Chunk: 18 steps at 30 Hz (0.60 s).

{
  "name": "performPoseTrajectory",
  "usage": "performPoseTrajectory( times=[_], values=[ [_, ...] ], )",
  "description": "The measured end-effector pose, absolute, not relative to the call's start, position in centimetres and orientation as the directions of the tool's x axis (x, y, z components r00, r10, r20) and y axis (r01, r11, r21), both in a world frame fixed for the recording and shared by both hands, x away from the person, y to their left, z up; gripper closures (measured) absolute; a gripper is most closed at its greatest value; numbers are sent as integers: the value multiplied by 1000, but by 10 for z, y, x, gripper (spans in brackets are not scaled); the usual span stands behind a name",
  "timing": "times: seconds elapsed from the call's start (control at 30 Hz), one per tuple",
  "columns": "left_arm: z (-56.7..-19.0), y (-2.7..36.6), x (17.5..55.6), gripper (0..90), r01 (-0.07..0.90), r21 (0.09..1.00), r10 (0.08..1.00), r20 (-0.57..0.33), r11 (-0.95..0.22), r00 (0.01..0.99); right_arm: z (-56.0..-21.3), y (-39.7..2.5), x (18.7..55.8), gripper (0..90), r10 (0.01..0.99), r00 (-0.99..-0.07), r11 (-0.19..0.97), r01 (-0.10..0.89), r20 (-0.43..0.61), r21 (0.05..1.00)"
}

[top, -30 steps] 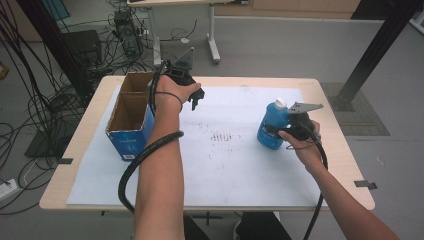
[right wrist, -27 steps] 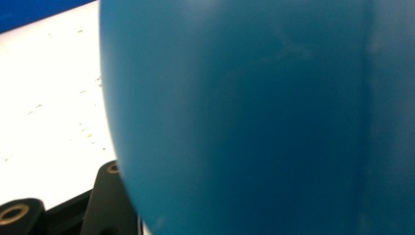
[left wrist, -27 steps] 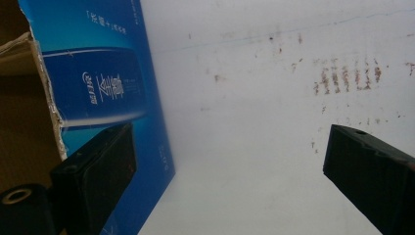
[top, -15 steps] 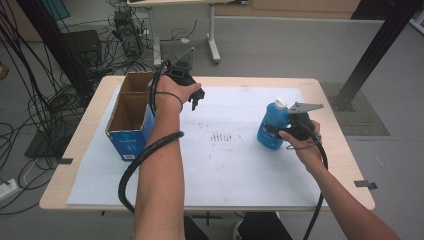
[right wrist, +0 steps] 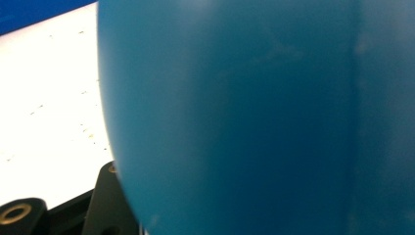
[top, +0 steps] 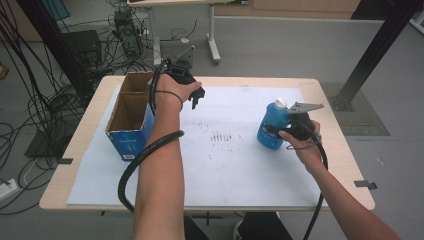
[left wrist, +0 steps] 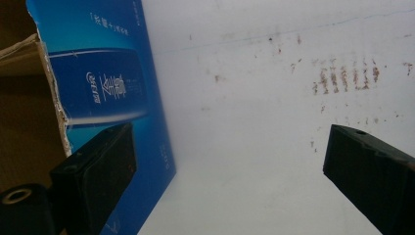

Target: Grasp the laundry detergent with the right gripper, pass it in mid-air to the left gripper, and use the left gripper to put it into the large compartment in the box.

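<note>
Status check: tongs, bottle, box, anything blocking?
Left tongs open, empty, beside the cardboard box. Right tongs shut on blue bottle, upright on the white sheet. Nothing lies between bottle and box.

Blue bottle, white cap, upright on the white sheet at table right. Open-top cardboard box, blue sides, standing at table left, well apart.

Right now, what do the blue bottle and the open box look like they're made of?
Blue bottle: likely plastic, smooth with a matte sheen and a white cap. Open box: cardboard, with a raw brown inside, a torn fibrous edge and a glossy blue printed outside.
</note>
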State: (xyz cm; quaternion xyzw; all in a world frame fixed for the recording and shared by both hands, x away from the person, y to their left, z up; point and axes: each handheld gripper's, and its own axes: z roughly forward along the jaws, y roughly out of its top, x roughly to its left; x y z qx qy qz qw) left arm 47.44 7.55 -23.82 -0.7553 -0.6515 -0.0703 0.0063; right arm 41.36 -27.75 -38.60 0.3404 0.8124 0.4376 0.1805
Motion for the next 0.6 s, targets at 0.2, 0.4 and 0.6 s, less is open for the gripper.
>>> performPoseTrajectory(
  times=[0.2, 0.4, 0.6],
  values=[
    [-236, 77, 475, 64, 985, 82, 983, 114, -154, 144, -386, -277, 413, 436, 712, -702, 386, 398, 5, 833],
    [-231, 79, 474, 64, 981, 85, 980, 114, -176, 166, -382, -275, 415, 439, 707, -707, 404, 408, 4, 819],
    [-222, 82, 474, 64, 976, 95, 975, 123, -196, 184, -370, -271, 417, 440, 701, -714, 419, 415, 3, 808]
  ],
)
